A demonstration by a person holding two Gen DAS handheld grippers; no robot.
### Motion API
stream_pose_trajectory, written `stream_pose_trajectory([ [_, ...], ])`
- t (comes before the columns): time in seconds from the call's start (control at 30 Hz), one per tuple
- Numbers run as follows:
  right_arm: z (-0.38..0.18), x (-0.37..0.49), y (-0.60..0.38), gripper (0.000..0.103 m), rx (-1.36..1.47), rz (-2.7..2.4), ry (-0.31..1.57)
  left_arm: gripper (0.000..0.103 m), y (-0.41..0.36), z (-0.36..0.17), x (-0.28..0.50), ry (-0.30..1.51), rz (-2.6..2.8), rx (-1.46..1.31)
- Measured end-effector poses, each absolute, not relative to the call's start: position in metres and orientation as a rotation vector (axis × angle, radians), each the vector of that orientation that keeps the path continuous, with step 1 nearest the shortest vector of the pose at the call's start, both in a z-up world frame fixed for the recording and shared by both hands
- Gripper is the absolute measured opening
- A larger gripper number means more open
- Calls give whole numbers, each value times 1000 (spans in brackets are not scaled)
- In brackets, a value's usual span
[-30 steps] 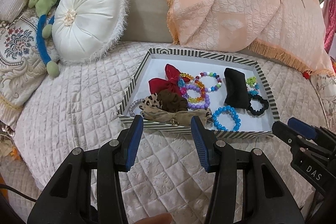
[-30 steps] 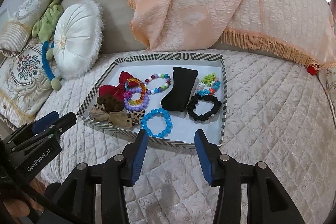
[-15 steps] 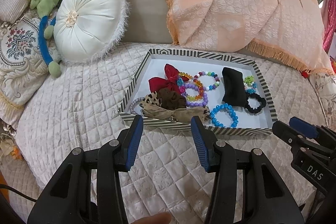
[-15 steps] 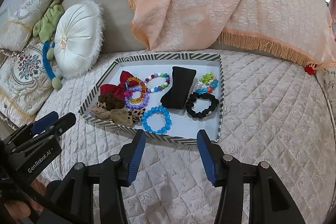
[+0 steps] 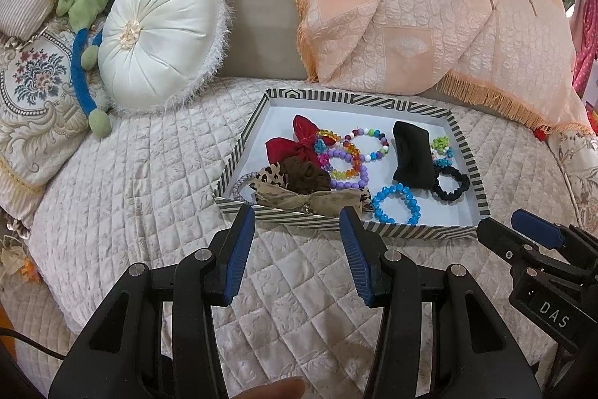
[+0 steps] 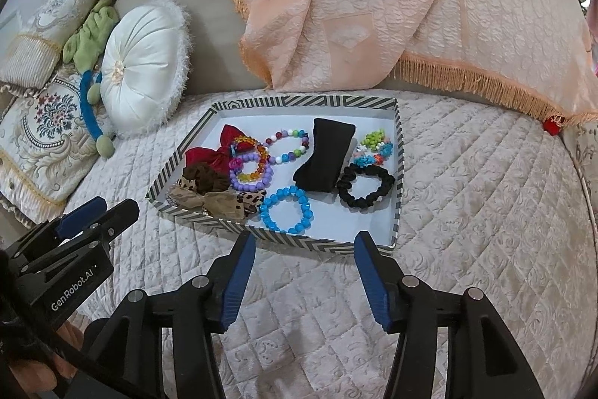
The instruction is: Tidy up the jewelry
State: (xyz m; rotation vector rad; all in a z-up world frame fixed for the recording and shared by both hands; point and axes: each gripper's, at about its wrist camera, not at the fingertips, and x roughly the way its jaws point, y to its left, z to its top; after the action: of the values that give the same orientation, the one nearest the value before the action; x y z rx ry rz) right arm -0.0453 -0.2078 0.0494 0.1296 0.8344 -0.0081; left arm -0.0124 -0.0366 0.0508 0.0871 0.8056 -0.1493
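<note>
left wrist view takes in a quilted cream bedspread [image 5: 149, 197] with a peach fringed throw [image 5: 429, 14] heaped at the back and a round white cushion [image 5: 160, 40] to the left. on the quilt lies a striped tray [image 5: 246, 137], and all the jewelry sits inside it: a black pouch [image 5: 411, 152], a red bow [image 5: 295, 144], a black scrunchie [image 5: 454, 186], a blue bead bracelet [image 5: 396, 204] at the near edge, a purple bead bracelet [image 5: 347, 167]. the left gripper [image 5: 297, 223] hangs just short of the tray, jaws well apart, empty. the right gripper [image 6: 304, 247], also short of the tray, is opening with nothing between its jaws. its side reads "das" in the left view; the left gripper's reads "genrobot.ai" in the right wrist view.
</note>
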Motion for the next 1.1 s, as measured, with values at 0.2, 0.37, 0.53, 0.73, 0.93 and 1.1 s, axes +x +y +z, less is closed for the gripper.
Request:
stream_pose_trajectory([
  [0.2, 50, -46, -207, 54, 129, -7, 836, 47, -37, 51, -13, 803, -151, 87],
  [0.37, 49, -46, -205, 55, 128, -7, 837, 47, -38, 54, -16, 799, -149, 91],
  [0.53, 49, -46, -204, 55, 129, -5, 837, 47, -38, 54, -15, 799, -145, 89],
  [0.73, 47, -46, -201, 56, 127, -1, 842, 47, -37, 54, -16, 800, -146, 90],
  [0.93, 46, -44, -200, 57, 127, 1, 845, 47, -35, 52, -15, 806, -143, 81],
  [1.1, 46, -44, -199, 57, 125, 1, 848, 47, -34, 52, -15, 806, -144, 79],
])
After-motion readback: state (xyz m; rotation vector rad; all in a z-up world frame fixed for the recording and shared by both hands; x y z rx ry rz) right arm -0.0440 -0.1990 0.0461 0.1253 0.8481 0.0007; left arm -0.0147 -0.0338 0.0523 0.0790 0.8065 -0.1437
